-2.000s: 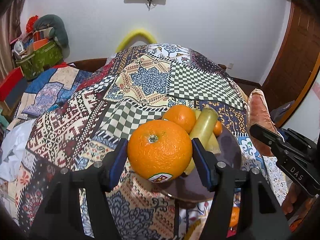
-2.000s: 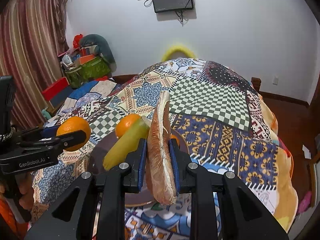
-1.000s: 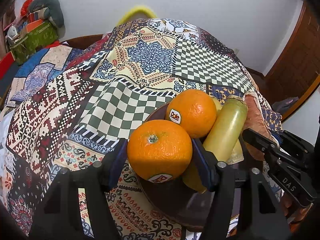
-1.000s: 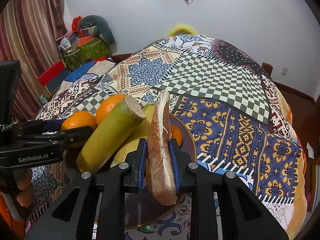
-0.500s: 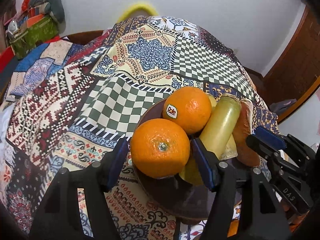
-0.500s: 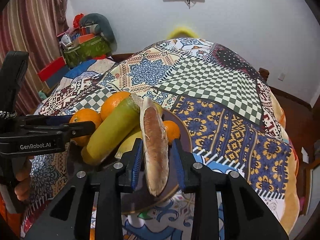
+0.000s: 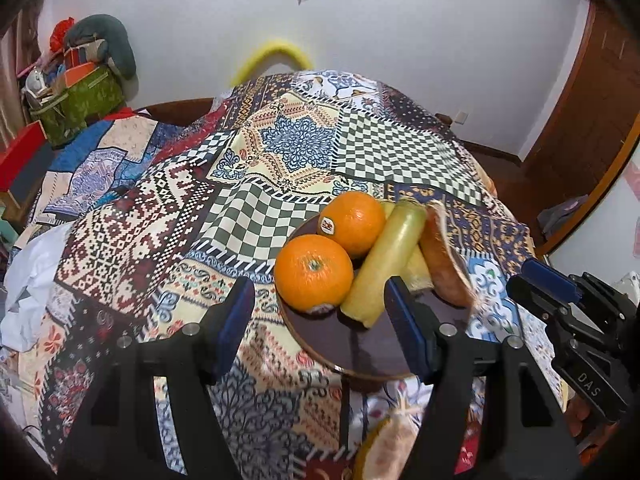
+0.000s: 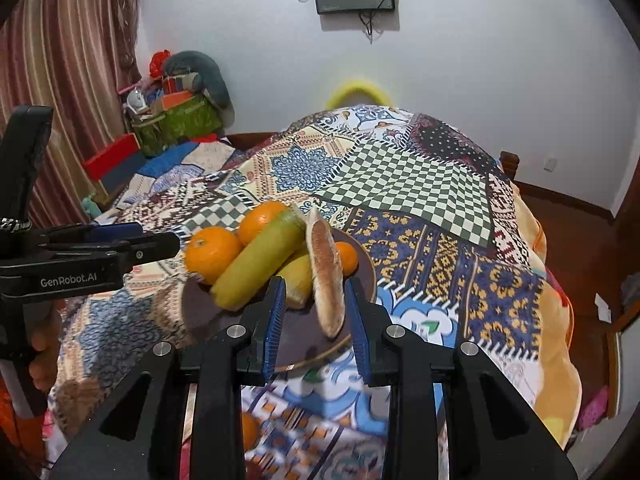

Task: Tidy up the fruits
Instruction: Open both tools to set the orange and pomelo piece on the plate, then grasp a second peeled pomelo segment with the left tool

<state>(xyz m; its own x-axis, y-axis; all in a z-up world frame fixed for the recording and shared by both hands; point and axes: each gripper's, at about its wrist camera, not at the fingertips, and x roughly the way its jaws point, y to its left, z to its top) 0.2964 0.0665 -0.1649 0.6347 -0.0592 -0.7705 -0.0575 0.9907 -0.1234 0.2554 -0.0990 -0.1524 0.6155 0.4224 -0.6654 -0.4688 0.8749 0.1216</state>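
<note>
Both tools have let go. Left tool (image 7: 320,312): a second ago clamped on the near orange (image 7: 314,274), now jaws apart and backed off, nothing between the pads; that orange sits on the dark plate (image 7: 360,344) against the second orange (image 7: 352,224). Right tool (image 8: 316,320): was pinching the bread roll (image 8: 326,276), now stands apart and empty; the roll leans on the plate's right side next to the yellow-green squash (image 8: 260,264). Everything is on the plate, which rests on the patchwork bedspread (image 7: 280,152). Likely this placement is done; an orange piece low beside the right tool may be next.
</note>
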